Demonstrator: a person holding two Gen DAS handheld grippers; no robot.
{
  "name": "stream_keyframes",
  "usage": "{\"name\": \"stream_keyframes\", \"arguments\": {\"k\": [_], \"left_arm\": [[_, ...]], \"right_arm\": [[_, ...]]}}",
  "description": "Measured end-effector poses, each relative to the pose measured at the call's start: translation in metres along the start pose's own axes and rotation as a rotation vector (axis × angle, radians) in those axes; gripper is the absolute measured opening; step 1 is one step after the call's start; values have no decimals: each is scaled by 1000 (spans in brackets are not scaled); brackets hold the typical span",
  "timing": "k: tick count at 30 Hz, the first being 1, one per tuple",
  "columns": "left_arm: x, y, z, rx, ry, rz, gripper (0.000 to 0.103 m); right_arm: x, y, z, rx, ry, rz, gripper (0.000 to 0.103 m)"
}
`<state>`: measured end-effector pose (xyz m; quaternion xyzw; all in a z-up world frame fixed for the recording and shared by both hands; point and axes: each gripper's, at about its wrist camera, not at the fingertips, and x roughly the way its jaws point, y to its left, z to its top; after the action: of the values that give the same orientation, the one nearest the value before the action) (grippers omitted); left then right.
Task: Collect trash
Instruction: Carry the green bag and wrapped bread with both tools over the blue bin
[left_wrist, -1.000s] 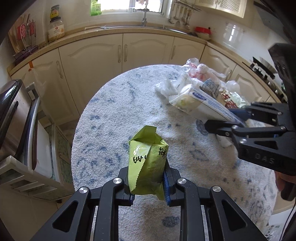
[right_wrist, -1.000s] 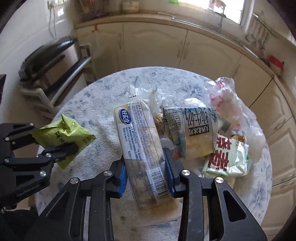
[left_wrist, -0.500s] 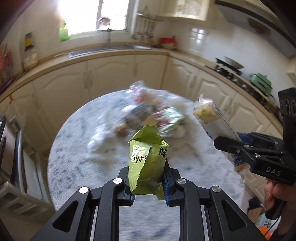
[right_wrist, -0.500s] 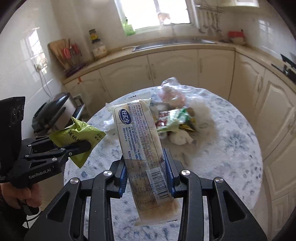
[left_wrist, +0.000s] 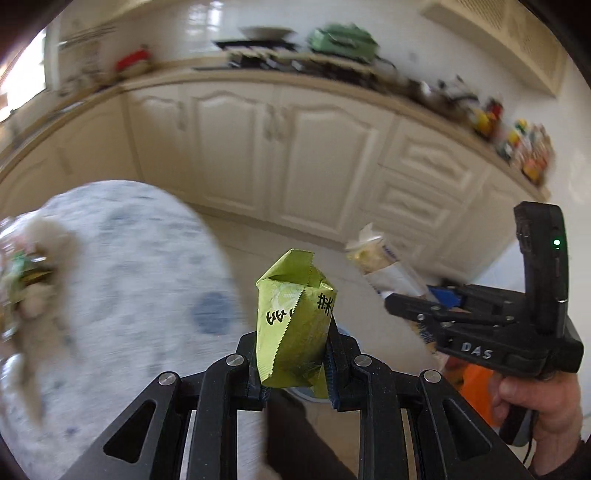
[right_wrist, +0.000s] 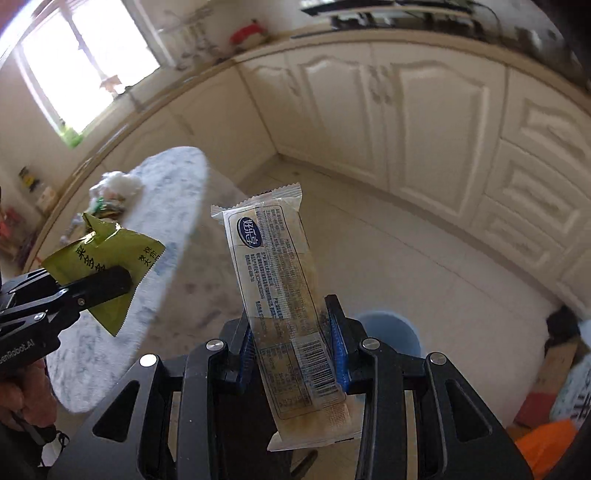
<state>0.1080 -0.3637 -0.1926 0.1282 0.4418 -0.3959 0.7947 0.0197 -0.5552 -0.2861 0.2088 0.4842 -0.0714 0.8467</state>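
Green packet (left_wrist: 293, 317) pinched in left tongs (left_wrist: 293, 363), clear wrapper (right_wrist: 284, 295) in right tongs (right_wrist: 291, 354), both above the bin (right_wrist: 391, 332); the slick wrapper may slip and miss the bin.

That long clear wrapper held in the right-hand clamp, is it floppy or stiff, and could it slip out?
Probably light and fairly stiff: the clear wrapper stands upright well above the right gripper without drooping. Its glossy film looks slippery, so it might slide if the grip loosens.

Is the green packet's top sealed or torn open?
Torn open. The green packet, clamped in the left gripper, shows a ragged, folded-in top edge instead of a flat seal.
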Motion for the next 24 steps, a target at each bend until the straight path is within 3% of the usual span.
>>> {"name": "stream_keyframes", "arguments": {"k": [6,11,14,16,17,19,22,24], "left_arm": [[109,-47,3,78,189,-45,20],[195,-36,13,103,316,-18,21],[228,-42,13,139,378,16,32],[242,-35,19,149,392,63,60],[242,-34,20,147,386,72,68],[236,-37,21,147,358,81,91],[221,-39,22,174,310,125,98],[200,-45,16,177,288,139,98]], "right_arm": [[63,-89,-41,220,124,-51,35],[112,-126,-63,358,197,-38,37],[129,-143,-66,419,205,-20,38],[132,-149,-66,436,204,-31,55],[130,-154,-68,441,201,-46,60],[126,-158,-68,464,195,-61,80],[117,-161,-73,500,177,-91,100],[111,-162,-73,531,162,-101,103]]}}
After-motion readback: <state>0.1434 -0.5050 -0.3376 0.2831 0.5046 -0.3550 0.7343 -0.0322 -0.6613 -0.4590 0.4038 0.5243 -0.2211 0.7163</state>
